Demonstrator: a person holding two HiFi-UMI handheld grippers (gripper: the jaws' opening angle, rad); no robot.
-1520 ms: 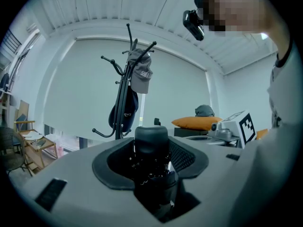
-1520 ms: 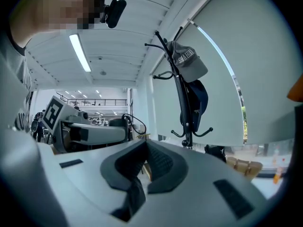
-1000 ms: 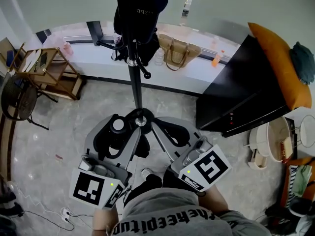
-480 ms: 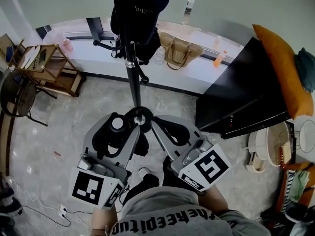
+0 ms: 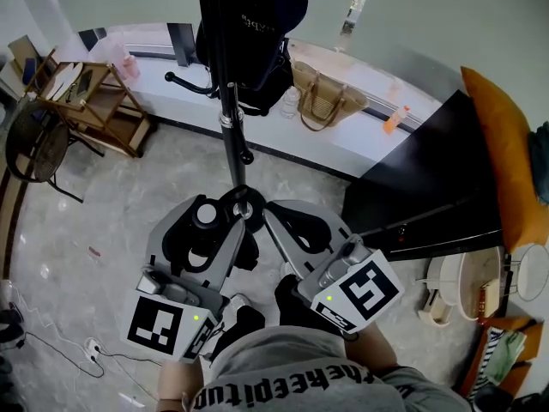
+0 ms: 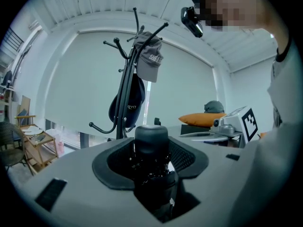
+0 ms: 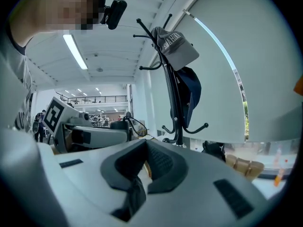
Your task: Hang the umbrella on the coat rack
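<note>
Two tools face one coat rack (image 5: 230, 118). The left tool (image 5: 206, 234) pinches the one umbrella (image 5: 206, 217), a folded black cylinder with a rounded end. It stands upright between the padded jaws, just beside the rack's pole. The rack is a slim black metal pole with curved, ball-tipped hooks, carrying one grey cap (image 6: 149, 60) and one dark bag (image 5: 253, 33). The right tool (image 5: 287, 223) has its jaws pressed together on nothing. Polished grey floor (image 5: 111, 204) lies open at left; one black cabinet (image 5: 429, 178) crowds the right.
</note>
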